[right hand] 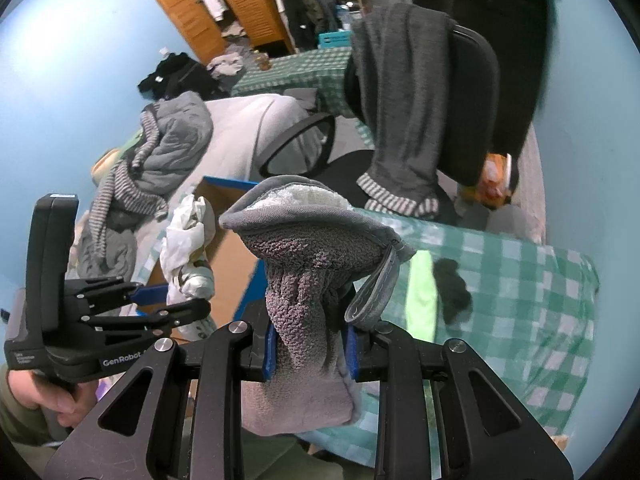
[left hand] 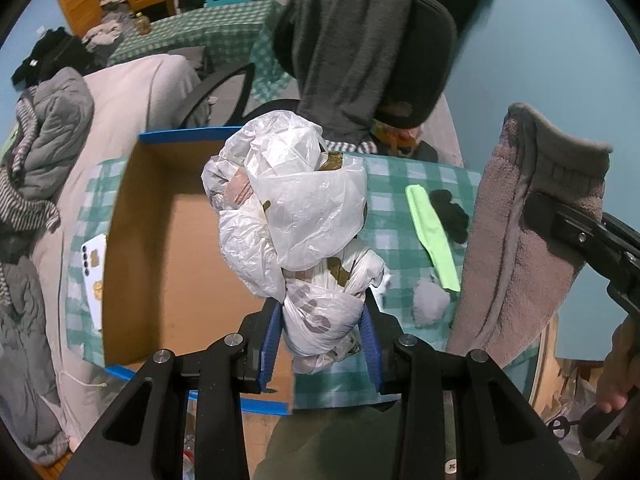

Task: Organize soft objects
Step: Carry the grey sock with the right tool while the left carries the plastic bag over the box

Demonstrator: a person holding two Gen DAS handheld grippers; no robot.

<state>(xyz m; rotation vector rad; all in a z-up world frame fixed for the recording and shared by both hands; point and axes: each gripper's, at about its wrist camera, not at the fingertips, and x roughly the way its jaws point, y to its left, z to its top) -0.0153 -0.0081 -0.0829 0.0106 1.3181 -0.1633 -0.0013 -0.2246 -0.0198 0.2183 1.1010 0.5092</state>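
Counting the soft things: one bundle of white plastic bags (left hand: 296, 216) is clamped in the left gripper (left hand: 324, 344) above one open cardboard box (left hand: 176, 264), and one grey towel (right hand: 316, 280) is pinched in the right gripper (right hand: 310, 350). Three pieces (a green cloth (left hand: 432, 236), a black glove (left hand: 450, 214), a grey scrap (left hand: 430, 306)) are left on the green checked tablecloth (left hand: 400, 184) at three o'clock of the box. One draped office chair (left hand: 372, 48) is seen at twelve, against blue walls.
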